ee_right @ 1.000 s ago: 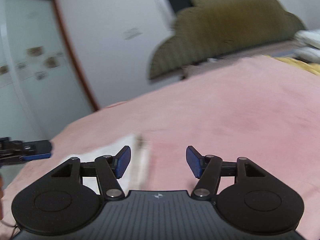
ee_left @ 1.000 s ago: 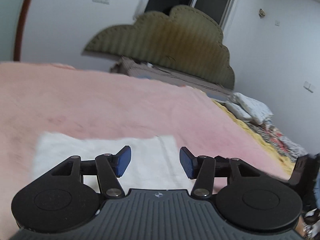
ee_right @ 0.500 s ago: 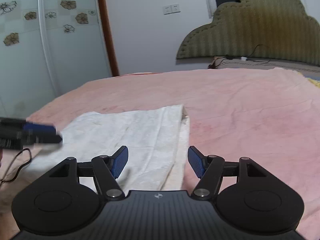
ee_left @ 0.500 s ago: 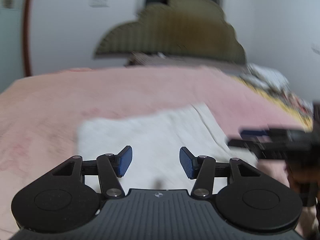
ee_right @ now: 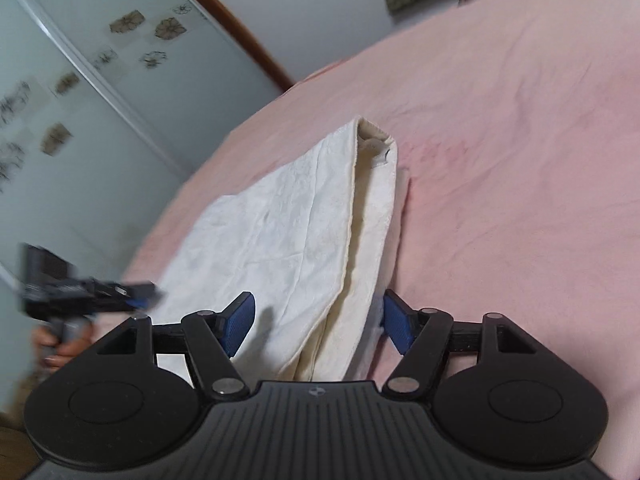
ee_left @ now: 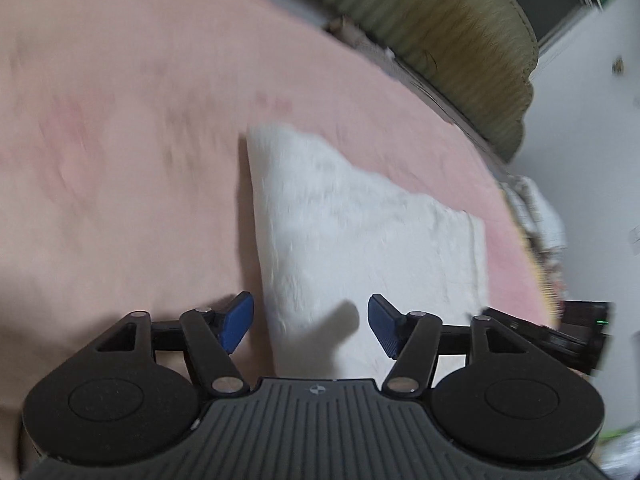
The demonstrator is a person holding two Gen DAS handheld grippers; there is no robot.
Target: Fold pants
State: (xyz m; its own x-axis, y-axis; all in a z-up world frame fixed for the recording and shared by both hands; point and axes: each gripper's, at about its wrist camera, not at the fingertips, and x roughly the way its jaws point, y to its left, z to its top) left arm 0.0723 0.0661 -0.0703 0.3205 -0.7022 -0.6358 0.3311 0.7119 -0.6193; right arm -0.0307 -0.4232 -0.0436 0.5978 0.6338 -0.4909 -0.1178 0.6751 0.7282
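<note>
1. since a second ago both views have swung from the far wall and headboard down onto the cloth: the white pants (ee_right: 288,240) now fill the middle of each view instead of showing as a strip at the bottom edge.
2. the left gripper (ee_left: 310,326) hangs over the pants' near left edge; its jaws are opening, with cloth below the gap but no pad pressing on it.
3. the right gripper (ee_right: 318,324) sits at the near right edge, where the layered hems stack up; its jaws are opening too, and i see no pinch on the fabric.
4. the pants lie flat, already doubled lengthwise it seems, on the pink bedcover (ee_right: 520,140), near end toward the grippers.
5. my reading: both hands are lining up to grab the near end for the next fold; nothing is held yet.
6. containers: none in view, so nothing to report inside one.
</note>
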